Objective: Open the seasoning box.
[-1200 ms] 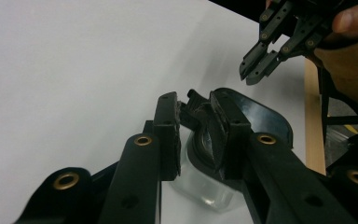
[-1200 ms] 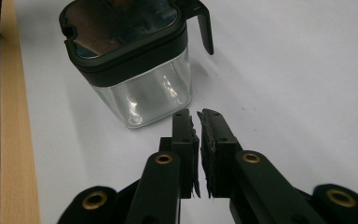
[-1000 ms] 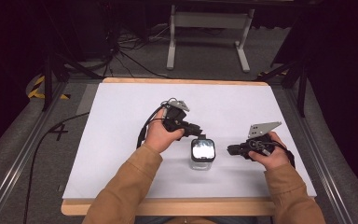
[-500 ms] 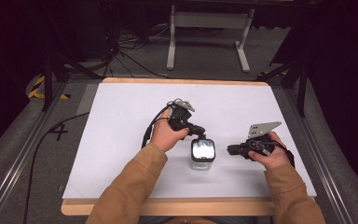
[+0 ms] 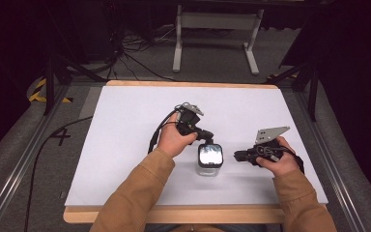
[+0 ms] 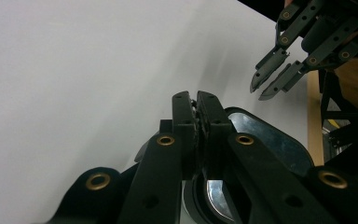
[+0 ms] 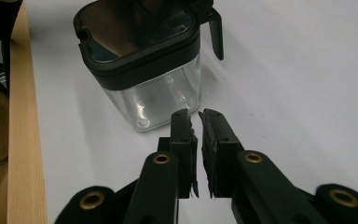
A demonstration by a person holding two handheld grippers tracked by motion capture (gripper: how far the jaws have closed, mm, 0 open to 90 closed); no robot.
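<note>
Counter (image 5: 125,145) surface is white, edged in pale wood, and carries a single small clear container (image 5: 209,162) with a black rim and a shiny, reflective lid. It stands upright toward the near edge, between the person's two hands.

Seen from the high view, the left gripper (image 5: 207,138) is held in the left hand (image 5: 173,140), angled down so that its tip sits at the far edge of the container's lid. In the left gripper view its two black jaws are pressed together with no visible gap, just above the dark rim and glossy lid (image 6: 265,140); whether they touch the lid or pinch some part of it cannot be told, since the jaws hide the contact spot.

The right gripper (image 5: 237,155) rests in the right hand (image 5: 279,159) at the container's right side, near it but apart, with its grey three-cornered plate (image 5: 270,134) standing above the hand. In the right gripper view its jaws are nearly together, leaving only a thin slit between the pads, and they hold nothing; the container (image 7: 144,65) stands just beyond their tips on the white surface, with the left gripper's tip at its far rim.

Tan sleeves (image 5: 140,193) cover both forearms.
</note>
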